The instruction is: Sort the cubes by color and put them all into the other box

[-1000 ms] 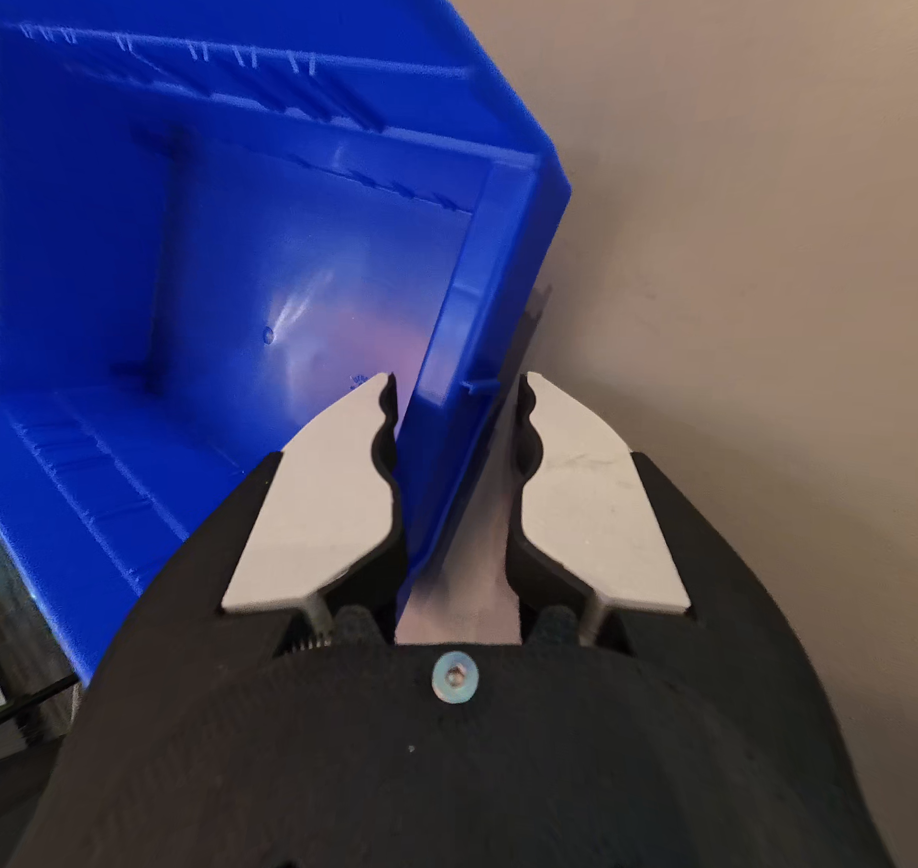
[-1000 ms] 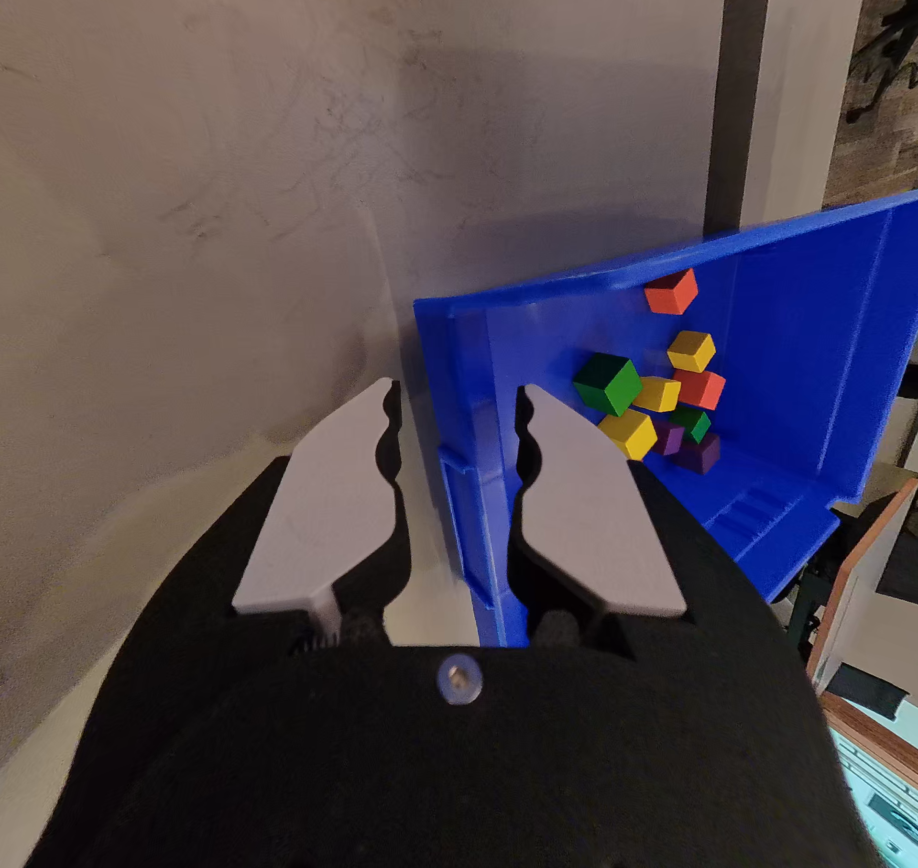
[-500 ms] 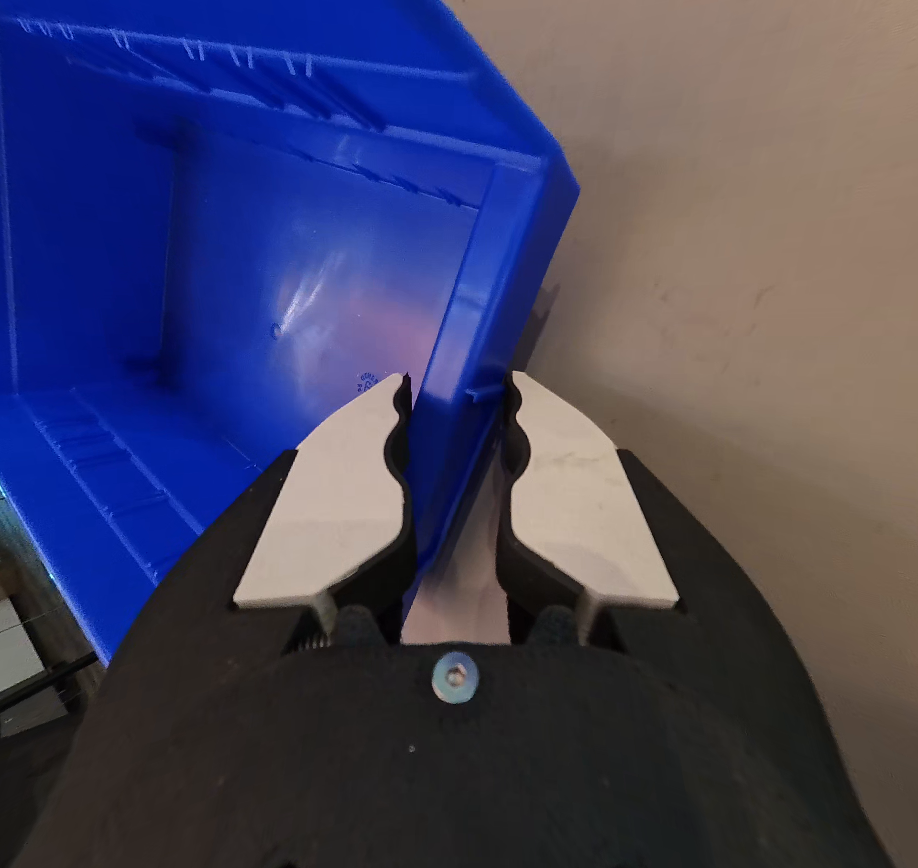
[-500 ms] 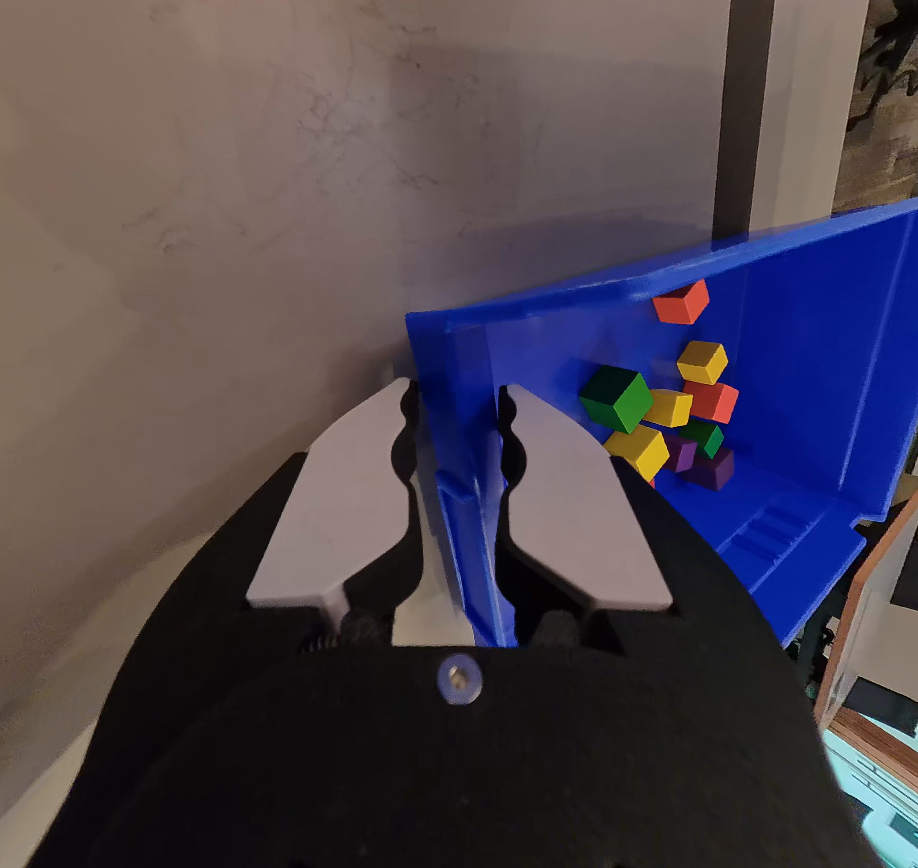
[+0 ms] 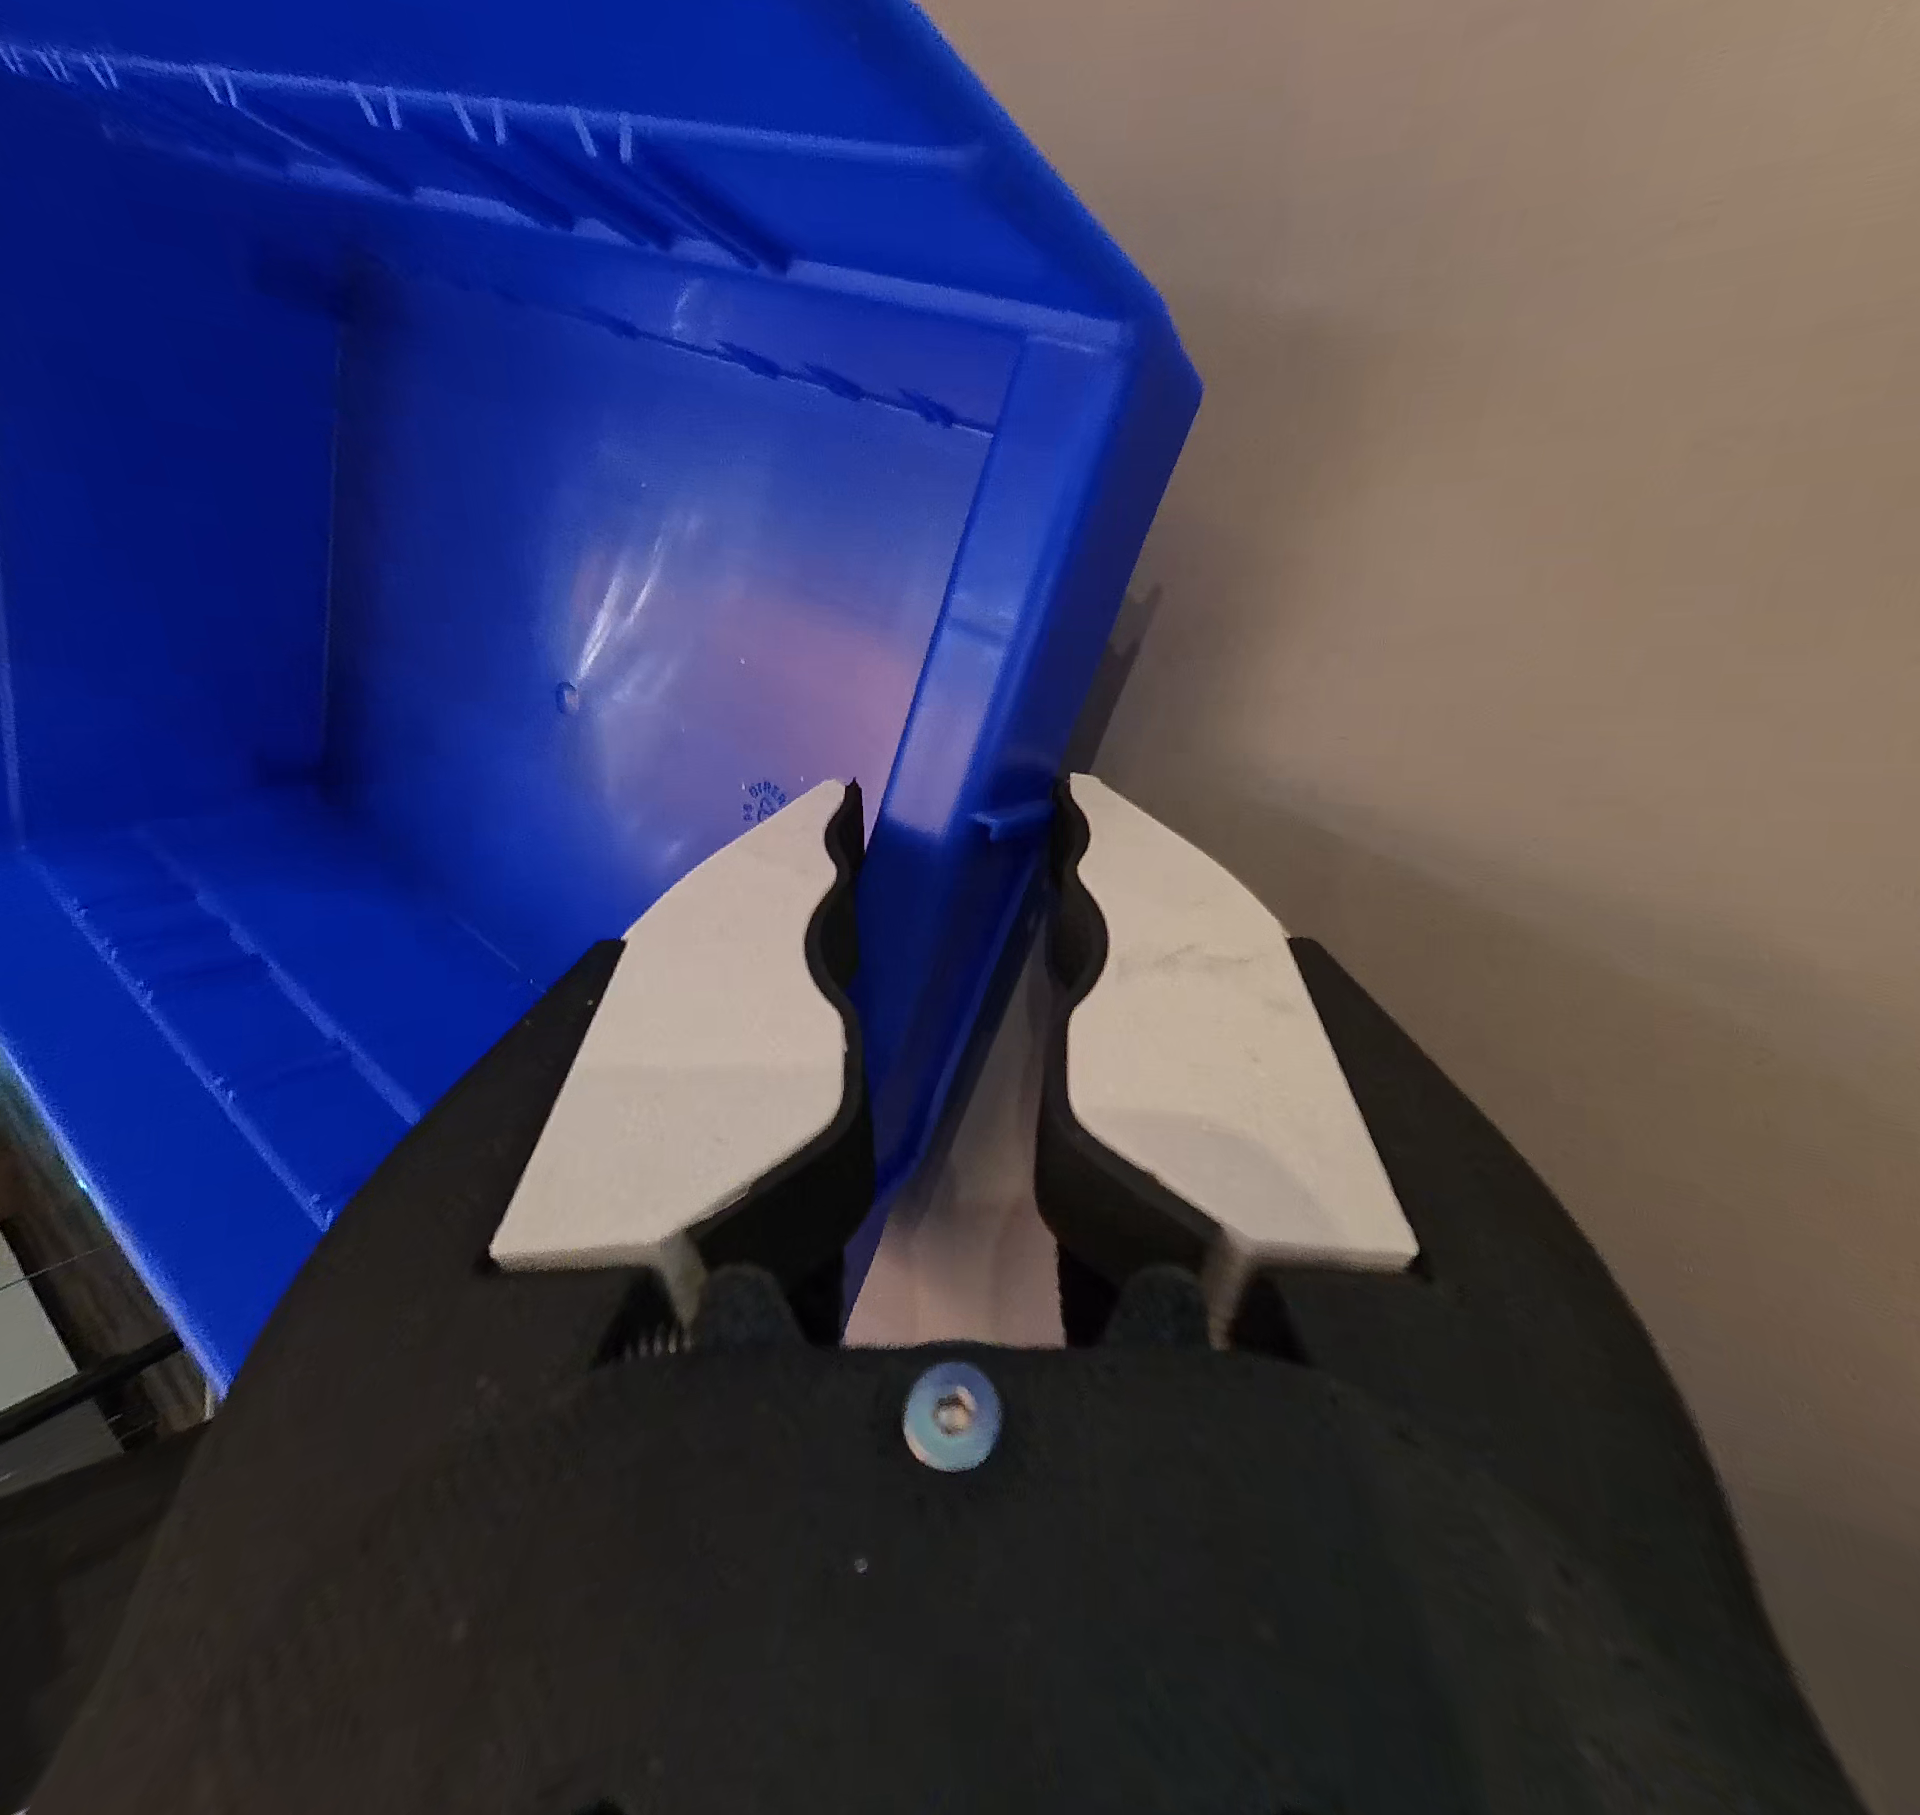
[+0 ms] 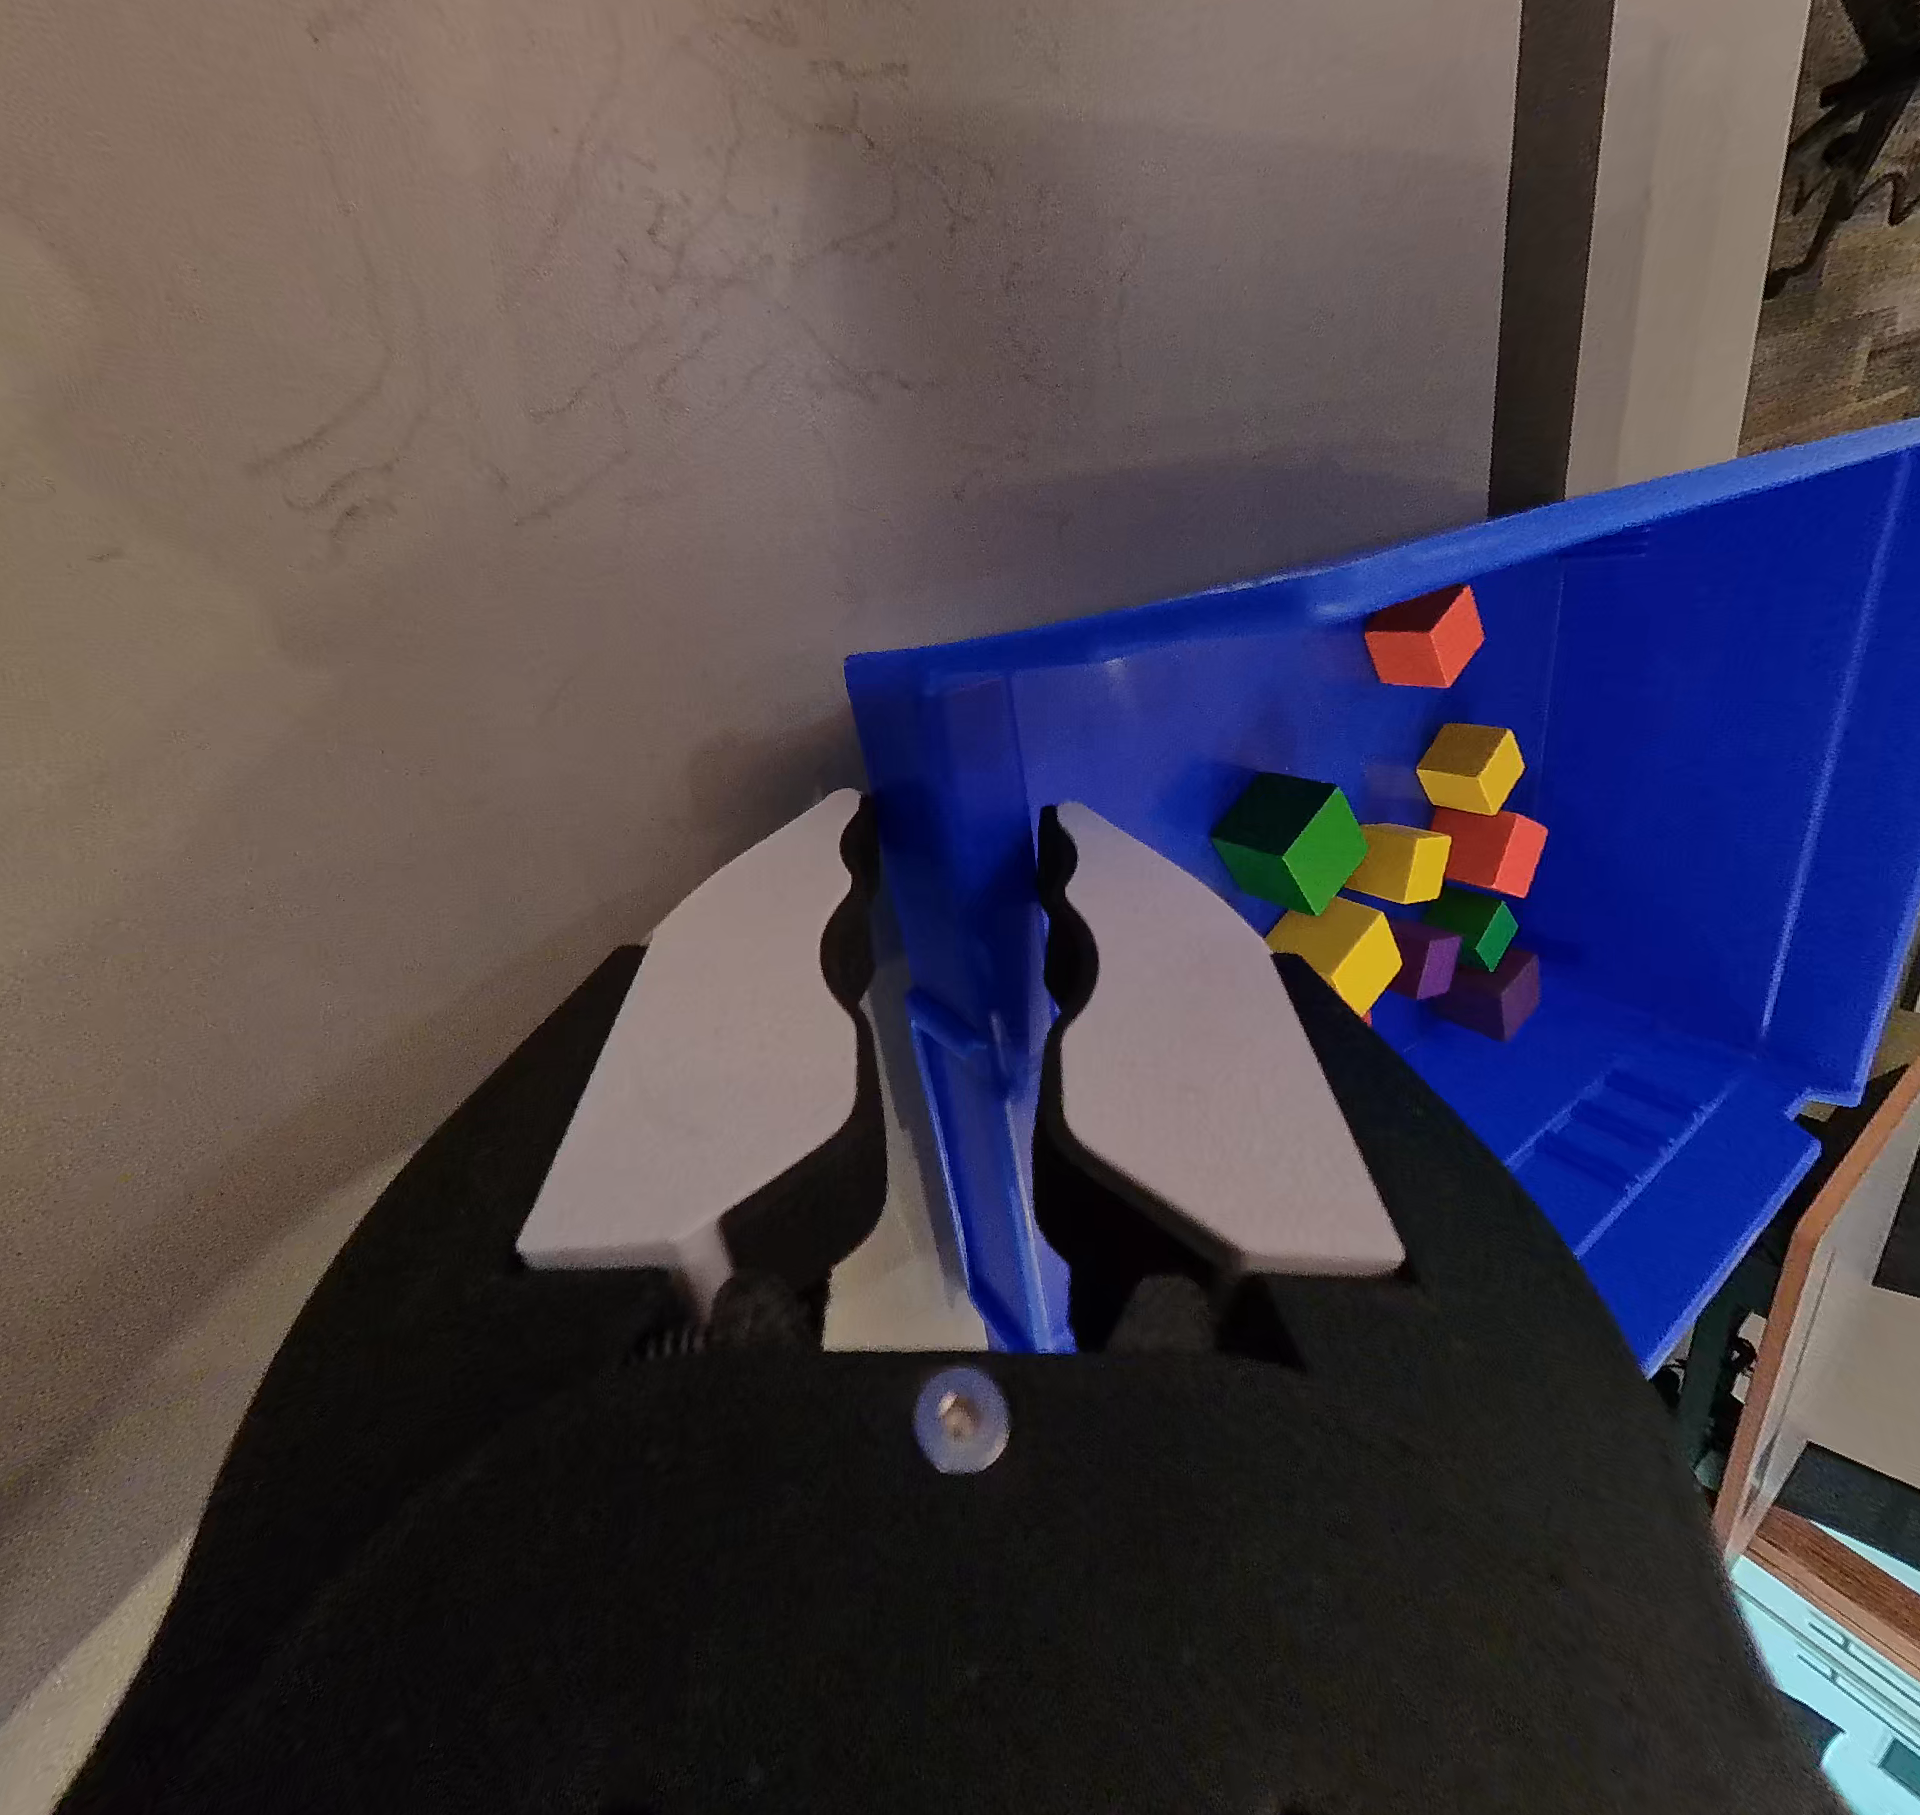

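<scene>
At twelve o'clock of each tongs: left tongs (image 5: 961, 809) and right tongs (image 6: 951, 830) each pinch a blue box (image 6: 1714, 726) wall; mixed cubes (image 6: 1382, 861) lie at the right tongs' two o'clock, nearer that hand.

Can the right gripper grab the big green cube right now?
Probably not. The right gripper is shut on the blue box wall, so it must let go first. The green cube sits inside, past that wall.
</scene>
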Demonstrator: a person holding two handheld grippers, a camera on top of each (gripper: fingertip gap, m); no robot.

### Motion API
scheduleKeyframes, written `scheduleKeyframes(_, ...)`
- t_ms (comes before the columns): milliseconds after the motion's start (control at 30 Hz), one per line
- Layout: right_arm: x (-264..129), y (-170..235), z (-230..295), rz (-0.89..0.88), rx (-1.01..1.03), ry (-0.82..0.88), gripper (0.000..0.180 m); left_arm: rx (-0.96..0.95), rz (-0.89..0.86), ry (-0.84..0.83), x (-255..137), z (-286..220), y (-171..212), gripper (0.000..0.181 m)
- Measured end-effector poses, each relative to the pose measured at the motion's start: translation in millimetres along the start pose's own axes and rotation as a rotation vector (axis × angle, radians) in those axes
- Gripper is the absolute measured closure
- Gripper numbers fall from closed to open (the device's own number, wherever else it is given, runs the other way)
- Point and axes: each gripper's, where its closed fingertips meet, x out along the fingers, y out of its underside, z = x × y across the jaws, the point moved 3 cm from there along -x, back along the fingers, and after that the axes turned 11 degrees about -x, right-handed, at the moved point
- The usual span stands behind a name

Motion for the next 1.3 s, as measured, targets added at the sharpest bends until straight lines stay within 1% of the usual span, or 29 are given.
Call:
scheduleKeyframes(33,0.1,0.1,0.1,-0.001,0.0,0.001,0.15,0.001,0.0,-0.001,-2.0,-4.2,-0.3,0.147)
scheduleKeyframes(733,-0.2,0.0,0.0,-0.003,0.003,0.004,0.15,0.013,-0.054,0.041,-55.6,-122.3,-14.4,0.15)
scheduleKeyframes(1033,5.3,0.5,2.2,0.005,0.019,-0.017,0.146,0.017,-0.094,0.071,-73.7,-175.0,-31.9,0.152)
scheduleKeyframes(1300,5.6,1.4,2.4,0.003,0.023,-0.022,0.146,0.058,-0.111,0.101,-92.3,-225.2,-47.3,0.152)
